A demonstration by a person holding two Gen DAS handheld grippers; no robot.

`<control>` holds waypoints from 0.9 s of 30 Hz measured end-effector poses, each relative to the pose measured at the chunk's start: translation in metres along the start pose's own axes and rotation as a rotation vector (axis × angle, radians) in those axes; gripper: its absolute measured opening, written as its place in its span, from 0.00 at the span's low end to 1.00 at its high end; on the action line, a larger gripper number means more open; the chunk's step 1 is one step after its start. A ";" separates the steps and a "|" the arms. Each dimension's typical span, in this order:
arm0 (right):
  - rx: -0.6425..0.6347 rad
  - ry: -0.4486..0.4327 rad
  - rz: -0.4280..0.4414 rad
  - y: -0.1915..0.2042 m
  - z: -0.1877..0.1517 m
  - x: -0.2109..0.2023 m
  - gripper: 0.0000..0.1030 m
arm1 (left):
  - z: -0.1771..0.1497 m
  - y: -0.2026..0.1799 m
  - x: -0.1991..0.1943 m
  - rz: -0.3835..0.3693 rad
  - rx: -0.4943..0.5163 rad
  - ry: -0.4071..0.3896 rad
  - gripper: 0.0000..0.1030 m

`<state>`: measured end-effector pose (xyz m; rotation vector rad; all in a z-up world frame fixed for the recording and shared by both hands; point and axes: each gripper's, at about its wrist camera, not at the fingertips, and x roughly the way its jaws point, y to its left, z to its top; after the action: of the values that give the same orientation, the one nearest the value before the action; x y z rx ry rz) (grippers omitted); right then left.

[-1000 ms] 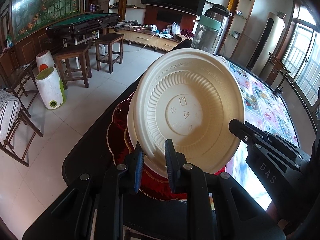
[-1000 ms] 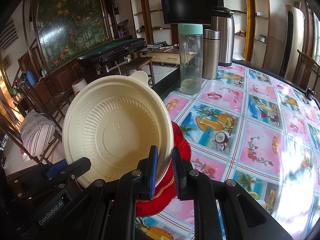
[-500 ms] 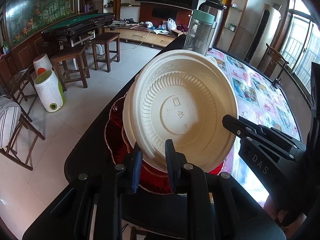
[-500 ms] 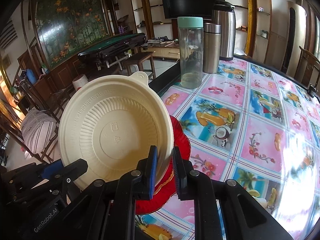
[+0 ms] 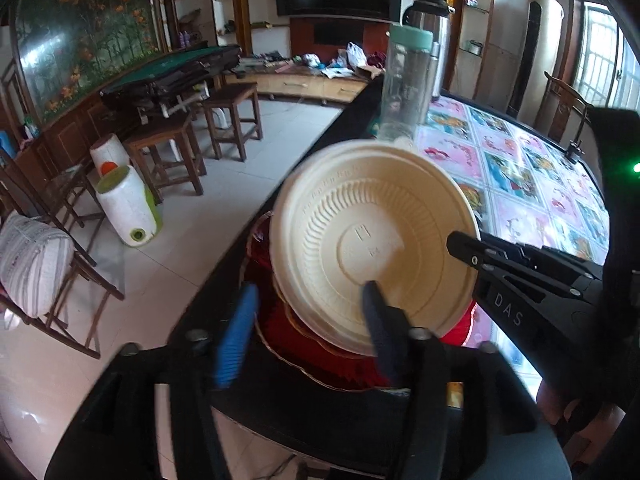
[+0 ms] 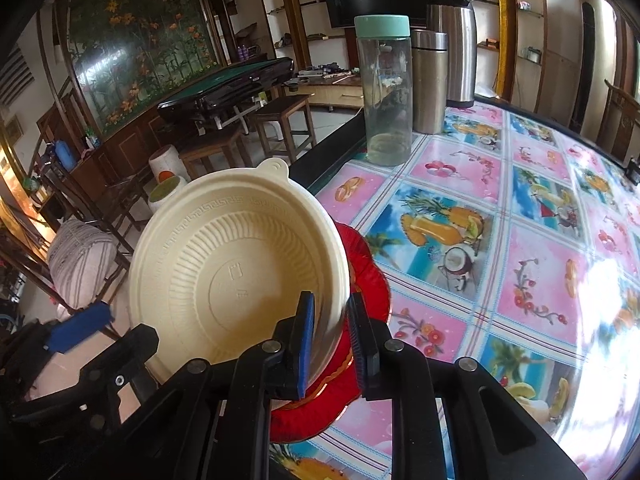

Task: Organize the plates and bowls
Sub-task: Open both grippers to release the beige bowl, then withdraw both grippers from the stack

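Bowl [image 6: 240, 280] tilts over the red plate [image 6: 368, 280] because your right gripper [image 6: 330, 336] pinches its rim while your left gripper [image 5: 304, 328], beside it, stands released.

A bowl [image 6: 236, 276] sits tilted on a plate [image 6: 368, 280] at the table's [image 6: 520, 240] left edge; a bottle [image 6: 384, 92] and two flasks [image 6: 430, 80] stand behind, along that edge.

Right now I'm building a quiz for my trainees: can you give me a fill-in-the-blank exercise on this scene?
1. The right gripper is shut on the rim of the cream ____.
2. The left gripper has its jaws ____.
3. Under the bowl lies a ____ plate.
4. The clear bottle has a ____ lid.

Missing words: bowl; open; red; green
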<state>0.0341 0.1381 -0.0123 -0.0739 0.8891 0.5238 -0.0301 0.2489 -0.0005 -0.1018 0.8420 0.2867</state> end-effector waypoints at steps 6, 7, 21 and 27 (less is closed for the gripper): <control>0.051 -0.052 0.099 -0.014 0.000 -0.012 0.44 | 0.005 0.012 -0.016 0.076 -0.005 -0.085 0.66; 0.052 -0.073 0.114 -0.017 0.000 -0.017 0.47 | 0.006 0.014 -0.017 0.079 -0.009 -0.094 0.67; -0.058 -0.362 0.054 -0.037 -0.030 -0.077 0.55 | 0.000 -0.009 -0.055 0.174 -0.004 -0.327 0.81; -0.080 -0.380 0.046 -0.036 -0.041 -0.089 0.57 | -0.001 -0.012 -0.067 0.179 -0.025 -0.355 0.82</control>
<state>-0.0245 0.0594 0.0235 -0.0250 0.5001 0.5927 -0.0696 0.2227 0.0484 0.0027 0.4947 0.4682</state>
